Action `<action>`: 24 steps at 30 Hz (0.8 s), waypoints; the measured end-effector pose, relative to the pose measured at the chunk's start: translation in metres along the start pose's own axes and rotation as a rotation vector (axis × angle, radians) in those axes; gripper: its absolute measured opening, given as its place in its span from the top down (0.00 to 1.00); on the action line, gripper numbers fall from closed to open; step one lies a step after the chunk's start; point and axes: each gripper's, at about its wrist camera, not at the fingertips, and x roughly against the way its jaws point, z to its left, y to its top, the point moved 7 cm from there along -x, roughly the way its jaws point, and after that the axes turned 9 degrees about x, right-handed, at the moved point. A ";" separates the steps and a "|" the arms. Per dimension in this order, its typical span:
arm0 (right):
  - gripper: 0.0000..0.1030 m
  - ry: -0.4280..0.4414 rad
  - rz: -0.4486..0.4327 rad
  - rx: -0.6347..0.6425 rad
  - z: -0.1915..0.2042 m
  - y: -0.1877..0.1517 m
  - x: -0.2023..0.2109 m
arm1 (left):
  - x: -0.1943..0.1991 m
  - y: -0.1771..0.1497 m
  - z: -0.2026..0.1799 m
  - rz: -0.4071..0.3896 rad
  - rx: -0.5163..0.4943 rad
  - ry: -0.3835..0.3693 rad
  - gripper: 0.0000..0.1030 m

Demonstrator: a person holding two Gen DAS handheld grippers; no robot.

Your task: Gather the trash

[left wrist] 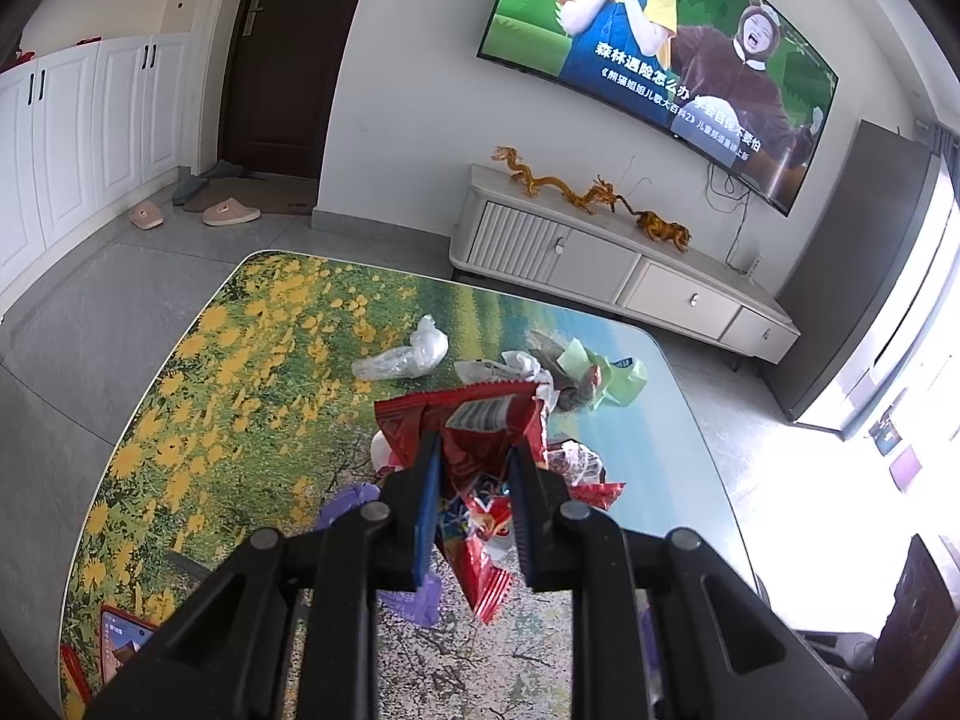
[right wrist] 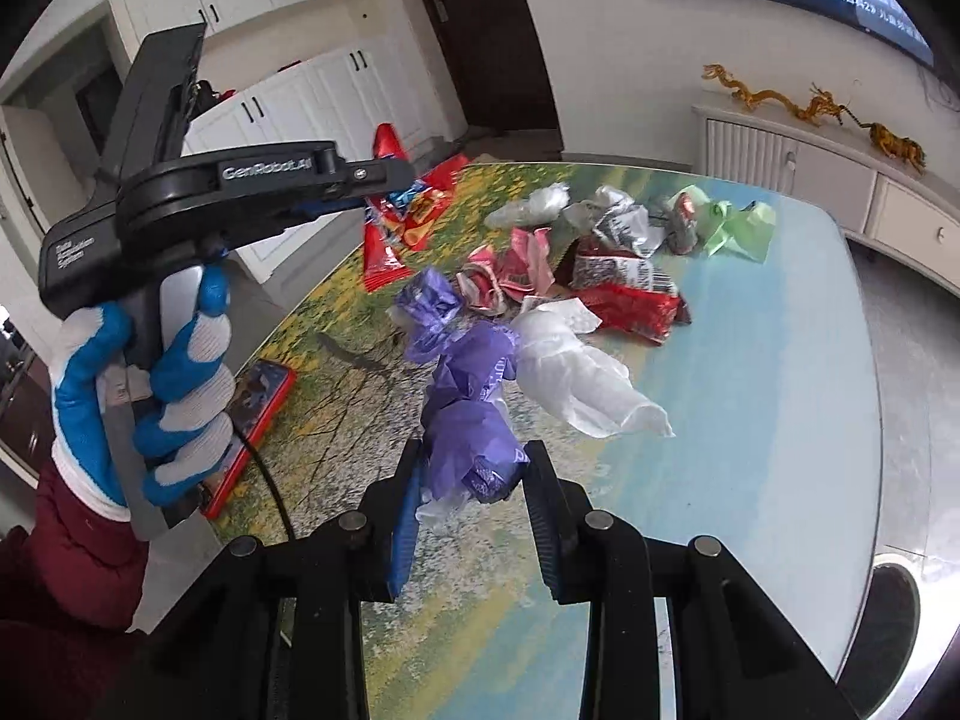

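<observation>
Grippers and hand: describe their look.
Both grippers, left and right, are black with blue pads. The left one's side reads "GenRobot.AI" in white. The hand wears a white glove with blue patches, above a dark red sleeve.

From my right wrist view, the trash heap (right wrist: 606,252) lies on the table (right wrist: 780,420) at frame centre, with a phone (right wrist: 258,414) on the table at lower left. My left hand (right wrist: 150,384) fills the left edge, its gripper (right wrist: 384,180) holding a snack bag (right wrist: 414,204) above the table's far corner. The TV cabinet (right wrist: 840,180) stands behind the table, upper right.
</observation>
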 end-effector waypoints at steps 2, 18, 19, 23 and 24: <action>0.70 -0.030 0.078 -0.002 -0.003 -0.009 -0.016 | 0.000 0.000 0.001 0.002 0.005 -0.001 0.80; 0.70 0.231 0.213 0.124 0.046 -0.044 -0.049 | -0.005 -0.001 0.009 0.009 0.019 0.014 0.80; 0.70 0.225 0.219 0.149 0.049 -0.046 -0.049 | -0.005 -0.001 0.009 0.010 0.019 0.014 0.80; 0.68 0.121 0.231 0.186 0.040 -0.046 -0.057 | -0.006 -0.003 0.009 0.014 0.017 0.015 0.80; 0.68 0.113 0.233 0.183 0.038 -0.046 -0.058 | -0.006 -0.003 0.008 0.013 0.016 0.015 0.80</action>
